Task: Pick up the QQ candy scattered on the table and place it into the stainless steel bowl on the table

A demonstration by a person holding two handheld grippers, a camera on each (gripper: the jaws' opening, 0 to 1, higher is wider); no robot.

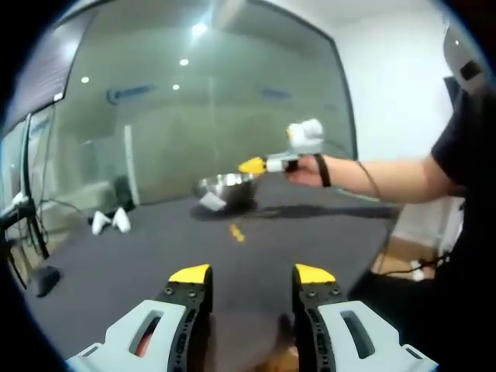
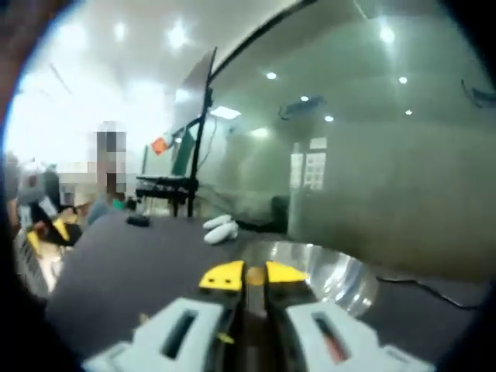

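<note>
Stainless steel bowl [image 2: 322,271] sits on the dark table [image 1: 139,263], blurred; the right gripper [image 2: 254,277] above its rim pinches a small orange candy [image 2: 255,274], barely discernible. Left gripper [image 1: 252,273] hangs spread, empty. Another yellow candy [image 1: 236,232] lies near the bowl.

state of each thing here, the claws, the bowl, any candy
left claw: open, jaws wide apart, nothing between them
right claw: jaws nearly together on a small yellow-orange piece, likely a QQ candy, over the bowl
stainless steel bowl: upright on the table
yellow candy on table: lying loose in front of the bowl
</note>
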